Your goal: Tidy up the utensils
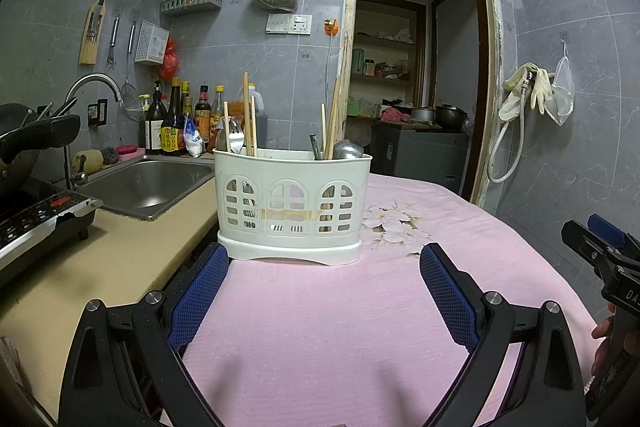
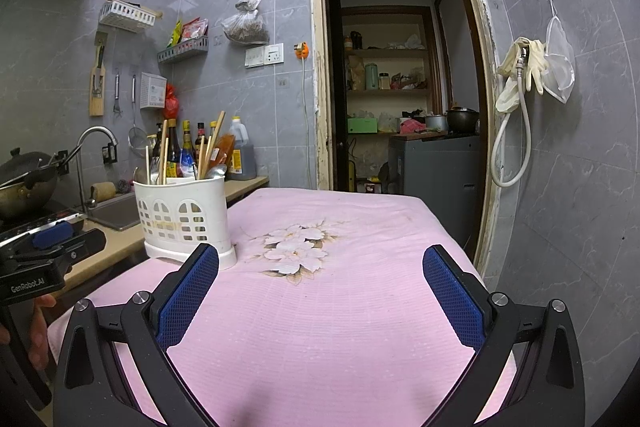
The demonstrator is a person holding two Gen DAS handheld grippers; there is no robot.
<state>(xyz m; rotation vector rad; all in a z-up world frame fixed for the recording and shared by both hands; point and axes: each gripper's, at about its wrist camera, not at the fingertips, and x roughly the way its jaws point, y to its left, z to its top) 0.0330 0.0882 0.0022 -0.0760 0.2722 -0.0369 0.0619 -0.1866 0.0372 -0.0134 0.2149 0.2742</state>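
Observation:
A white plastic utensil holder [image 1: 292, 203] stands upright on the pink cloth, just beyond my left gripper [image 1: 324, 257], which is open and empty. In its left section are chopsticks [image 1: 248, 115] and a fork [image 1: 236, 137]; more chopsticks and a metal spoon [image 1: 347, 149] fill the right section. From the right wrist view the holder [image 2: 184, 215] is at the left, ahead of my right gripper [image 2: 320, 259], also open and empty. The right gripper [image 1: 600, 251] shows at the right edge of the left wrist view.
The pink floral cloth [image 2: 320, 307] covers the table. To the left lie a beige counter [image 1: 100, 259], a steel sink [image 1: 148, 187], sauce bottles [image 1: 176, 119] and a stove [image 1: 36, 219] with a wok. An open doorway [image 2: 400, 87] lies behind. A hand [image 2: 38, 327] holds the left gripper.

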